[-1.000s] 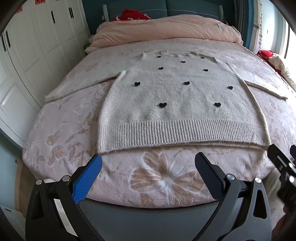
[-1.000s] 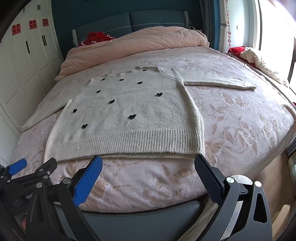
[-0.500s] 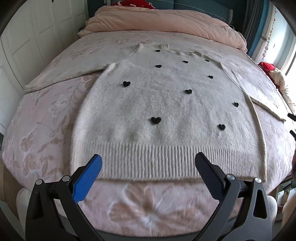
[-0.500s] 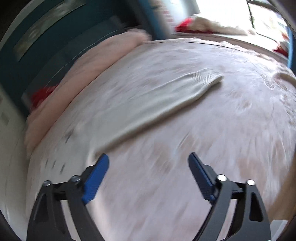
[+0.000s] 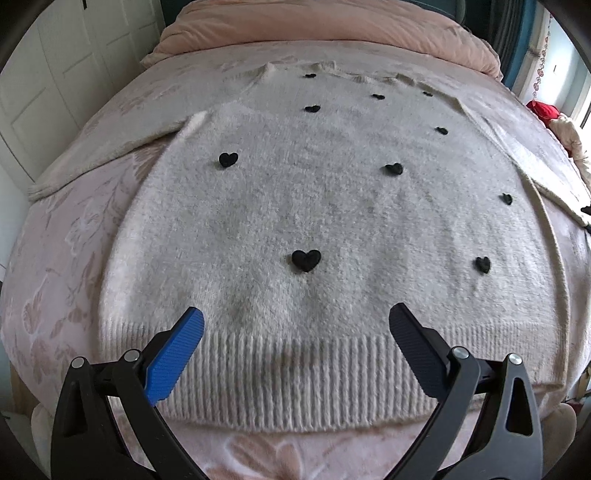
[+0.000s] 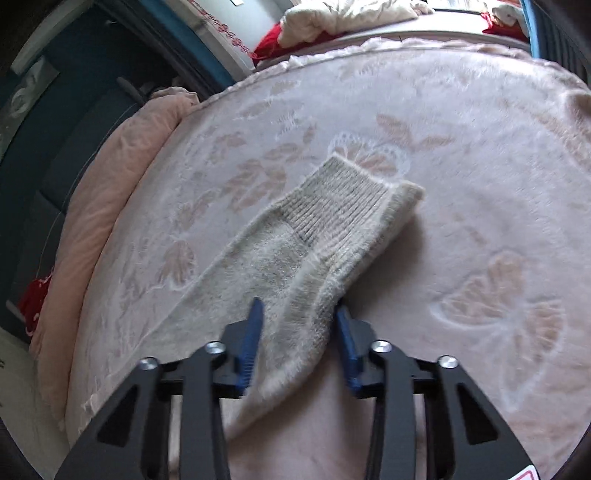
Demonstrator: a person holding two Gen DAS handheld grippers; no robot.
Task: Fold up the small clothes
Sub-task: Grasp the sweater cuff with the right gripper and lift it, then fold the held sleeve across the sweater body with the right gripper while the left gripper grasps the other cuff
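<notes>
1. The room is a bedroom. A big bed with a pink flowery blanket [image 6: 461, 122] fills both views, with white cupboard doors [image 5: 55, 74] on one side and a pink puffy quilt [image 5: 332, 22] at the far end.

2. The right gripper [image 6: 297, 317] has its jaws pulled close together around the sleeve [image 6: 321, 236] of the fluffy cream sweater with little black hearts [image 5: 314, 206]. The fuzzy edge of the sleeve sits right between the blue pads. It looks pinched, but I cannot see if the pads really press on it.

3. The sleeve runs straight away from this gripper, long way forward, and ends in a ribbed cuff [image 6: 351, 192]. The right hand is the nearer one to it.

4. The left gripper [image 5: 295, 325] is spread wide and holds nothing. It hangs over the ribbed hem [image 5: 295, 373] of the sweater, which lies flat on the bed.

5. The next move is likely to swing the sleeve in over the body.

6. The other sleeve [image 5: 110, 147] lies far off to the left. The right sleeve's join to the body is cut off in both views.
</notes>
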